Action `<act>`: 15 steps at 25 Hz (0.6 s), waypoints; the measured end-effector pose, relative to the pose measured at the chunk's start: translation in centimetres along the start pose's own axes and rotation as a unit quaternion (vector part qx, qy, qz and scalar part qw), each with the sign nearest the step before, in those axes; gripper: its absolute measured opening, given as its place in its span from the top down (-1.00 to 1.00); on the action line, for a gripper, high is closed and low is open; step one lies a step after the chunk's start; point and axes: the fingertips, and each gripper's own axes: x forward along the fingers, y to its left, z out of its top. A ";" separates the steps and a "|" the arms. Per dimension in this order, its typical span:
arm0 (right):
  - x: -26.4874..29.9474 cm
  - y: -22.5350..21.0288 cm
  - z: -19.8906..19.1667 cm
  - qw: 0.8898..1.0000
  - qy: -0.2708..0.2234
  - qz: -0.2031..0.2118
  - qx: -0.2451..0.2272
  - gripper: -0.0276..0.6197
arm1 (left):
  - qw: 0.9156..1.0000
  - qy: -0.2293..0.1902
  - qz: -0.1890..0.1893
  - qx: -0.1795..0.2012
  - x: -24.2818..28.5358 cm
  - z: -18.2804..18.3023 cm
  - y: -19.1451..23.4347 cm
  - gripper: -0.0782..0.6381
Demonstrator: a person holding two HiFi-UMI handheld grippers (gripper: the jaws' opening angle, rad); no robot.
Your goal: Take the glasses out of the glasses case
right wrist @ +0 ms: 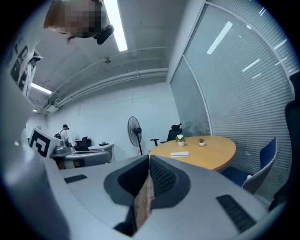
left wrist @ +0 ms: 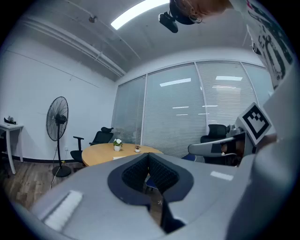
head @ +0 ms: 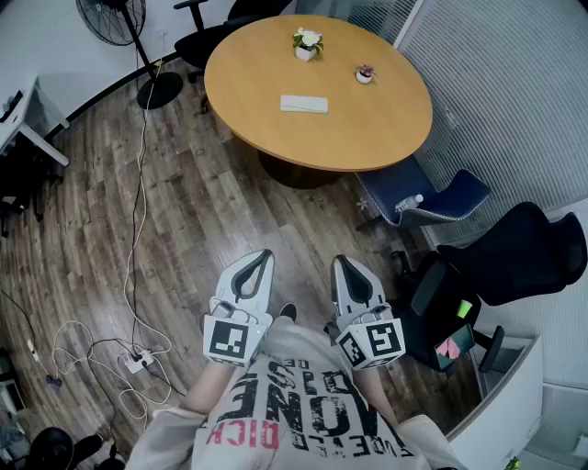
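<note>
A flat white glasses case [head: 304, 104] lies shut on the round wooden table [head: 386, 110], far ahead of me. It also shows small in the right gripper view as the case [right wrist: 179, 154] and in the left gripper view as the case [left wrist: 121, 157]. Both grippers hang close to the person's chest, over the wood floor and well short of the table. My left gripper [head: 262, 253] is shut with nothing in it, its tips [left wrist: 148, 155] pressed together. My right gripper [head: 340, 261] is likewise shut and empty, its tips [right wrist: 149, 157] together.
Two small potted plants [head: 307, 41] [head: 365, 73] stand on the table. A blue chair [head: 432, 197] and a black chair [head: 519, 252] stand at the right. A floor fan [head: 115, 18] stands at the back left, and cables with a power strip [head: 138, 363] lie on the floor.
</note>
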 end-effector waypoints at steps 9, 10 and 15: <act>-0.6 2.8 -0.1 1.000 -0.005 0.011 -0.004 0.85 | 1.000 0.001 0.004 -0.004 -2.3 0.3 0.6 0.75; -0.7 2.9 0.0 1.000 -0.006 0.011 -0.005 0.85 | 1.000 -0.002 0.002 0.000 -2.4 0.4 0.5 0.75; -1.2 2.7 0.0 1.000 -0.007 0.009 -0.011 0.85 | 1.000 -0.003 0.000 -0.009 -2.3 0.7 0.0 0.75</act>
